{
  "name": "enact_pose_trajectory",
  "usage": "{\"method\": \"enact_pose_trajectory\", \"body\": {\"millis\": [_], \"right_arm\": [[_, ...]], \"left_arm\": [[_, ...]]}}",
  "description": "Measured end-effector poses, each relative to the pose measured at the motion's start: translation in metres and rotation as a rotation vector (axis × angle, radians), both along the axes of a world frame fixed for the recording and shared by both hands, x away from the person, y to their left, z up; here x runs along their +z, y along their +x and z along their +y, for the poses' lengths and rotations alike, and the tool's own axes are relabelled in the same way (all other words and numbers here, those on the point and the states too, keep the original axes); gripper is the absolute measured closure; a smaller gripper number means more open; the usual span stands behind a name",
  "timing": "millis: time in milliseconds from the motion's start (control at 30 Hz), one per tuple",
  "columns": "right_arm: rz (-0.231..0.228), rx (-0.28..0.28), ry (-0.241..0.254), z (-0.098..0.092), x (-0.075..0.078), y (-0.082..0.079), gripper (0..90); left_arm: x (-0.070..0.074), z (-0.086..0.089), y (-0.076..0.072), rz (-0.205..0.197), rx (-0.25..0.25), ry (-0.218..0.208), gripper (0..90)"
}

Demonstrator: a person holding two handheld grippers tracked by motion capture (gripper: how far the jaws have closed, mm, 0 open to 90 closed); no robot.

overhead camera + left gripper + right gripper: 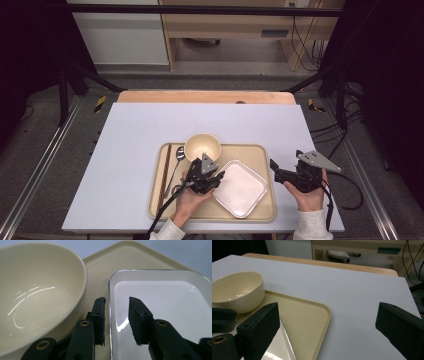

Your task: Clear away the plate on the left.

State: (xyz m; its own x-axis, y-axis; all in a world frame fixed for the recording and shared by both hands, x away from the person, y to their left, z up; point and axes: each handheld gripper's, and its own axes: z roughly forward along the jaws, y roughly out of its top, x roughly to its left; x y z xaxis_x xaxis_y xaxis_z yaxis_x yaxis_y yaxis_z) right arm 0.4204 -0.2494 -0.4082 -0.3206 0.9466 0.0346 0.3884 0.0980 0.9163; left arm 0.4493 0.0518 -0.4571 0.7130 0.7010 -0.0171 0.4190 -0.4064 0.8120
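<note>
- Two grippers are at work, and the left gripper (216, 176) is the busy one: it sits low over the tray (261, 152), its jaws partly open and straddling the near-left rim of the white square plate (160, 290), one pad outside the rim, one over the plate's floor. Neither pad visibly presses the rim, so nothing is held.
- Just left of those jaws stands the cream bowl (37, 295), close beside the plate but apart from it.
- Farther left on the tray lie a metal spoon (177, 162) and brown chopsticks (165, 172), untouched.
- Well to the right, off the tray, the right gripper (280, 172) hovers over the table (125, 150) with jaws spread wide and empty.
- My reading of the step: the plate has been placed on the tray's right half, and the left gripper is letting go of it.
- Next move, I judge, calls for opening a little wider, then lifting straight back off the rim so the plate is not dragged into the bowl.
</note>
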Motion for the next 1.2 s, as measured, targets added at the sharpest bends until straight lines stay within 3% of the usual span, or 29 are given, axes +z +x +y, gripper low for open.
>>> {"method": "enact_pose_trajectory", "body": {"millis": [367,433,733,867,1000,1200], "right_arm": [[0.002,-0.001,-0.002,-0.001,0.000,0.000,5.8],[0.004,-0.001,0.001,0.000,0.000,0.000,5.8],[0.006,-0.004,-0.003,-0.001,-0.001,0.001,5.7],[0.007,-0.005,-0.003,-0.001,-0.001,0.001,5.7],[0.002,-0.009,-0.004,-0.002,-0.001,0.000,5.7],[0.013,-0.011,-0.005,-0.002,-0.003,0.001,5.6]], "left_arm": [[0.036,0.032,-0.012,-0.077,-0.042,-0.070,51.7],[0.040,0.041,-0.011,-0.094,-0.035,-0.060,46.2],[0.046,0.078,-0.008,-0.134,0.034,-0.045,34.6],[0.048,0.092,-0.006,-0.131,0.065,-0.072,31.1],[0.048,0.106,-0.008,-0.150,0.082,-0.047,29.1],[0.045,0.133,-0.012,-0.153,0.130,-0.057,28.0]]}}
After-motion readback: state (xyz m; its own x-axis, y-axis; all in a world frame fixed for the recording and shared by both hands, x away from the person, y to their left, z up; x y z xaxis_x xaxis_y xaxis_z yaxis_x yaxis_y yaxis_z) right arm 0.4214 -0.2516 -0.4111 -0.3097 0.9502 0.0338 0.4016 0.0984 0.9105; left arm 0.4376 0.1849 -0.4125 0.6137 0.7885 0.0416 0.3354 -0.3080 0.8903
